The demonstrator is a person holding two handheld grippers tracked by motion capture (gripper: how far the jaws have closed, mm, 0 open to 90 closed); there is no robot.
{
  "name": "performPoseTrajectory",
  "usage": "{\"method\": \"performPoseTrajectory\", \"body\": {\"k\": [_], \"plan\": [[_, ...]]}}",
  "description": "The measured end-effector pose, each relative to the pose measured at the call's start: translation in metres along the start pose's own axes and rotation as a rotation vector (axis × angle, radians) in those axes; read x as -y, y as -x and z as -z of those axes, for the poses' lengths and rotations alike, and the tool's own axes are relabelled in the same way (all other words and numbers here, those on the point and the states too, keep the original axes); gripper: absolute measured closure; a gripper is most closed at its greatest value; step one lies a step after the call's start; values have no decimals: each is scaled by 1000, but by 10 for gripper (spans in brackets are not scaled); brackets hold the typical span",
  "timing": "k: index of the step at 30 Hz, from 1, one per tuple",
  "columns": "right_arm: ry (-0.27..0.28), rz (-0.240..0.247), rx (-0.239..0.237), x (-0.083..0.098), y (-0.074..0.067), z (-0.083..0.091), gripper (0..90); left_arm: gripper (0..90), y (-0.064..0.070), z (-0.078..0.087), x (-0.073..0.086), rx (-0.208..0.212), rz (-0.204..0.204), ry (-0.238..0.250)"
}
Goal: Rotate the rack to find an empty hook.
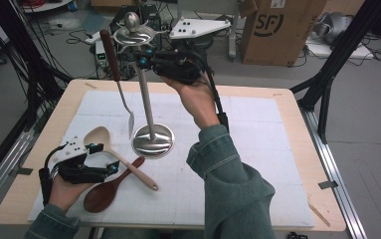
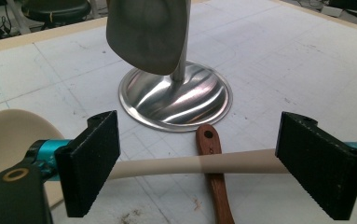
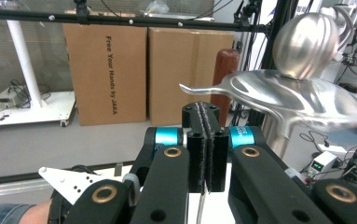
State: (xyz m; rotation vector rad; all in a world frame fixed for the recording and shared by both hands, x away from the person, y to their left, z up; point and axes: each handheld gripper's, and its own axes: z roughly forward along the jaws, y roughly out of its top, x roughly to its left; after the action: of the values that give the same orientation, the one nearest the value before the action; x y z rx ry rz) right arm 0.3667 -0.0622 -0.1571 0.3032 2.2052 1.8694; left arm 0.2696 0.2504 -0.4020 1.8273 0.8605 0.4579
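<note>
Between spread L gripper (image 2: pixel 197 163) jaws: cream spoon (image 2: pixel 190 164) handle, untouched; R gripper (image 3: pixel 206 149) jaws pressed together.

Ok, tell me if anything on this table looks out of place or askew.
Nothing looks spilled or damaged. The cream spoon lies across the brown wooden spoon beside the utensil stand, their handles crossing. A spatula already hangs from the stand's top, so the two crossed spoons are simply not yet hung.
</note>
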Motion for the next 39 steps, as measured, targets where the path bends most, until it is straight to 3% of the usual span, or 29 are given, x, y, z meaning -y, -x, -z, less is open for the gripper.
{"method": "performPoseTrajectory", "body": {"k": [22, 39], "plan": [[25, -40, 73, 9, 23, 37, 893, 145, 0, -1, 0, 1, -1, -4], [28, -20, 64, 2, 19, 27, 894, 145, 0, 0, 0, 1, -1, -3]]}}
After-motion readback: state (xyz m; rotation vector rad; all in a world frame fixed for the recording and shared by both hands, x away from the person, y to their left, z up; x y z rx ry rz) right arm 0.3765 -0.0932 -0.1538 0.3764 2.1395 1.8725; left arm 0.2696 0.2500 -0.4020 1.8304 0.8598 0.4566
